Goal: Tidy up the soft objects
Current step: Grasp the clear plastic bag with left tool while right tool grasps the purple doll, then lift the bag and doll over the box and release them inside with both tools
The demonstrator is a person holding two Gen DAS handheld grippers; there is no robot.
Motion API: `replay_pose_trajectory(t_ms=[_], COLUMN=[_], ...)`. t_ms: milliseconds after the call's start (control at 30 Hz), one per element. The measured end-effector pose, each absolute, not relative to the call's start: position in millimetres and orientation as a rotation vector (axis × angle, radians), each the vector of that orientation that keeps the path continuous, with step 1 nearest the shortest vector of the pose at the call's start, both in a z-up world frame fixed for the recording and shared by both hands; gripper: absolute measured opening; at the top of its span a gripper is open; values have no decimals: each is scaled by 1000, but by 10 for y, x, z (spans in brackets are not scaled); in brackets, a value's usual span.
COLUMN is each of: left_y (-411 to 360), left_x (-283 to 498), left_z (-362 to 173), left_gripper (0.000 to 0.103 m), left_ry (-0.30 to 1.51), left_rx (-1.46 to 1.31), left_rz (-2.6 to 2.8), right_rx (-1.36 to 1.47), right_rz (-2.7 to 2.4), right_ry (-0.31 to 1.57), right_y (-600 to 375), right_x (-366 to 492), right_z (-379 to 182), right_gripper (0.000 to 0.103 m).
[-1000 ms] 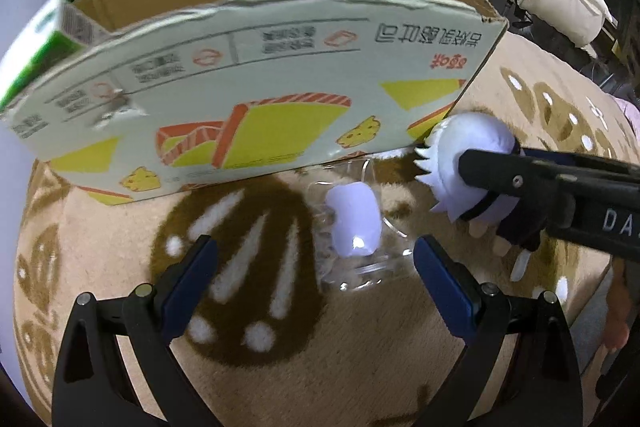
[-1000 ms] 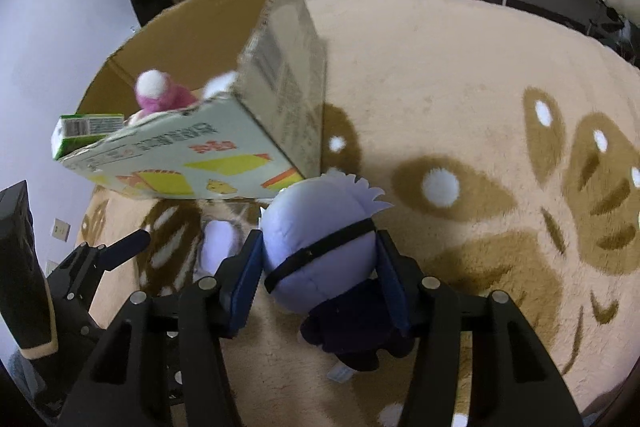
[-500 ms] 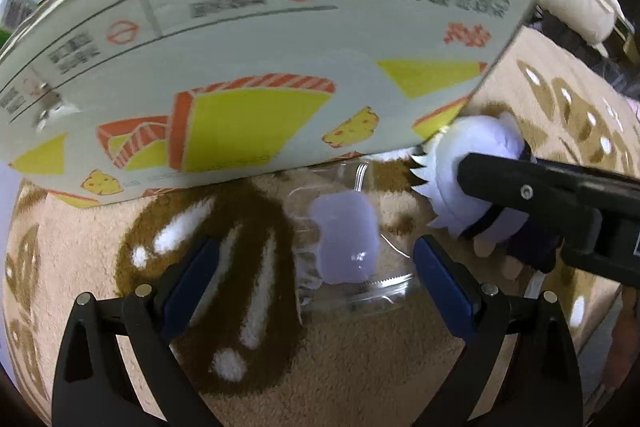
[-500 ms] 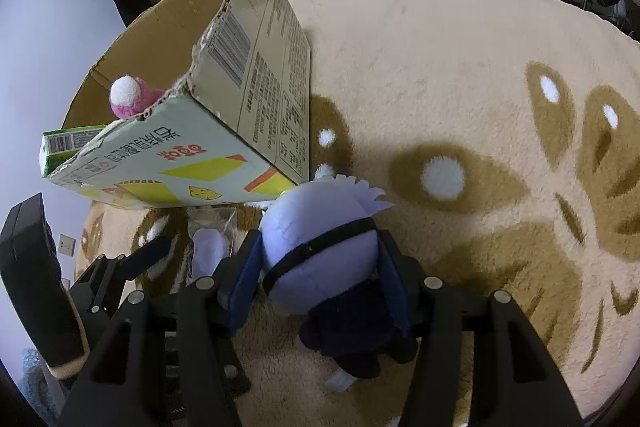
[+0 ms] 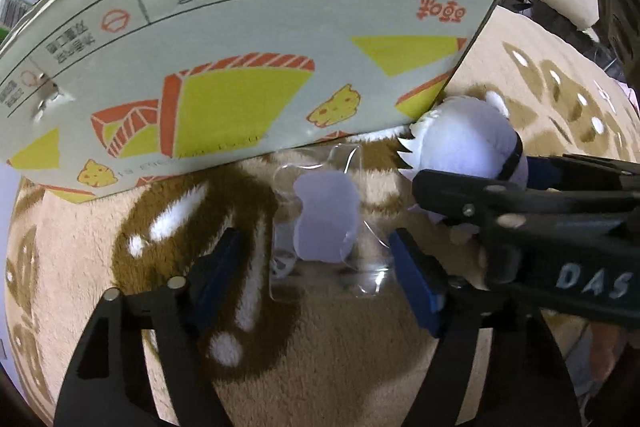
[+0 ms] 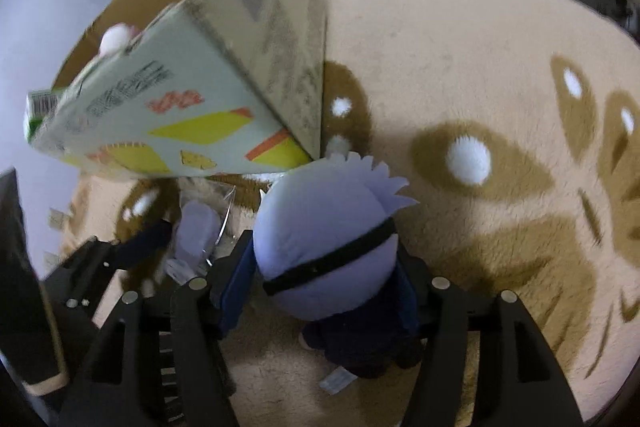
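Closing, left gripper (image 5: 316,259) straddles bagged toy (image 5: 326,221); right gripper (image 6: 326,289), opening, flanks plush doll (image 6: 324,247)

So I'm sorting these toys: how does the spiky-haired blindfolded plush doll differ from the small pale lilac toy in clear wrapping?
The spiky-haired blindfolded plush doll is bare, while the small pale lilac toy sits in clear wrapping. The doll looks much bigger. The doll wears a black band and dark clothes; the lilac toy is plain. Both lie on the beige patterned rug beside the cardboard box.
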State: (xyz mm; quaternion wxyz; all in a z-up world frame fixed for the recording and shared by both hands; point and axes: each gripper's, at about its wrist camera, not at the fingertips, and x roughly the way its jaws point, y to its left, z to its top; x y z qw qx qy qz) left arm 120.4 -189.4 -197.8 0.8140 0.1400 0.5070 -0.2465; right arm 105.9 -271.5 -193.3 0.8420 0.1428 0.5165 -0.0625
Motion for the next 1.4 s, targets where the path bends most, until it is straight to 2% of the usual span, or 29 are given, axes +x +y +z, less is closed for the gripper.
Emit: replay_pose_trajectory(t_ms=[100, 400, 833, 1100, 1400], left_y=[-1850, -1672, -1410, -1307, -1059], left_x=[1219, 1046, 877, 588, 428], left_z=[-1952, -1800, -1319, -944, -511], left_gripper=[57, 57, 57, 57, 57], left_ry=[1084, 1022, 898, 733, 572], left_rx=[277, 240, 230, 241, 237], left_rz=[-518, -515, -451, -431, -368], right_rx=[331, 351, 316, 256, 214], right_rz=[-128, -125, -64, -27, -12], right_ry=[1080, 1045, 880, 705, 600], right_y=[-2744, -2820, -2647, -2465, -2309], right_x=[1041, 948, 651, 431, 273], right_z=[-1926, -1835, -1324, -958, -654], right_gripper=[65, 64, 64, 64, 64])
